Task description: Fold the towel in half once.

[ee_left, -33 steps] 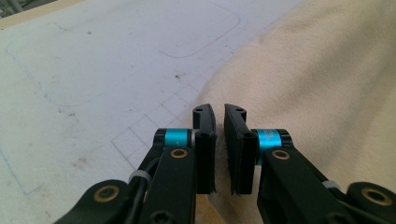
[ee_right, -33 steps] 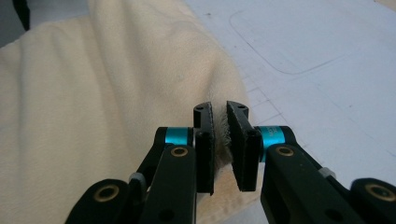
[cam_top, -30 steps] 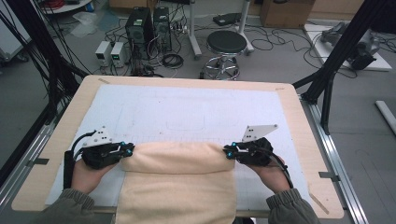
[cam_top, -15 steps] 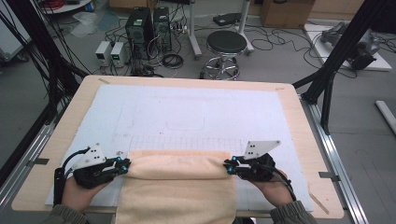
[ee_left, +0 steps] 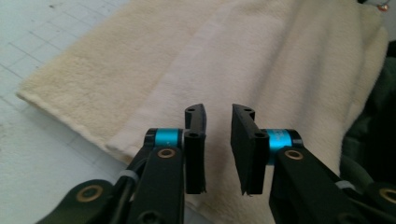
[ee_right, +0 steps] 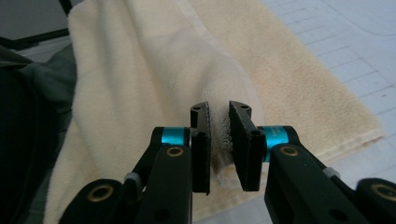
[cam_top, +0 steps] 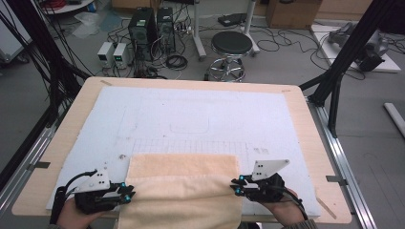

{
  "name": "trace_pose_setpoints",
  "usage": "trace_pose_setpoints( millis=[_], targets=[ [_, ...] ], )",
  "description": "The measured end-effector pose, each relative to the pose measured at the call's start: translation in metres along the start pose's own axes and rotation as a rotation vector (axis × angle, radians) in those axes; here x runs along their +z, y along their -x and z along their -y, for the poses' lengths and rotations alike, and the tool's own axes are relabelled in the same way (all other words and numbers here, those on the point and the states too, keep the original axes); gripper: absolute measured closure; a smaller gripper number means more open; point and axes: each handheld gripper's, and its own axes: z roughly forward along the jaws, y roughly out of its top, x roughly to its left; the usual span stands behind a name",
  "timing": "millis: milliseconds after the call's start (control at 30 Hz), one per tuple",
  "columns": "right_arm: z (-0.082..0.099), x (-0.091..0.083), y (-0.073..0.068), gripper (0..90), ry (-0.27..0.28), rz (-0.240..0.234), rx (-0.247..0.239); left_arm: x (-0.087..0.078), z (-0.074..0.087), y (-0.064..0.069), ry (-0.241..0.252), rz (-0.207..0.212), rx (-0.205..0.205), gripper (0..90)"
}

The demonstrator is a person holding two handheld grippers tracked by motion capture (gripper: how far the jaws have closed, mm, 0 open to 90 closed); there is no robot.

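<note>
At bottom centre of high view, cream towel [cam_top: 184,188] lies folded on white mat [cam_top: 200,114], near half draping off table [cam_top: 305,143] edge. Left gripper [cam_top: 128,193], lower left, jaws just eased apart, towel edge below, nothing pinched. Right gripper [cam_top: 235,183], lower right, jaws also just opening, fold loose between them. Best practice: release both corners together, withdraw level, keep edges aligned. No containers in sight.

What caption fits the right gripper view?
Right gripper, jaws just opening, with a fold of the cream towel between them on the gridded mat.
</note>
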Motion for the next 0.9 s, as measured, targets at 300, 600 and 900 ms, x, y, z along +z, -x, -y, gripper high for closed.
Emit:
trace_pose_setpoints(
  millis=[300,600,900],
  targets=[
    [-0.007,-0.003,0.015,66.9,0.032,0.017,0.026,-0.012,-0.008,-0.020,0.071,-0.058,-0.058,61.9],
    [-0.001,0.038,0.033,58.1,-0.062,-0.001,0.063,0.029,-0.004,-0.038,-0.045,-0.120,-0.069,59.0],
    [0.005,0.051,0.034,73.2,-0.115,-0.031,0.056,0.034,-0.002,-0.037,-0.043,-0.090,-0.051,69.9]
  ],
)
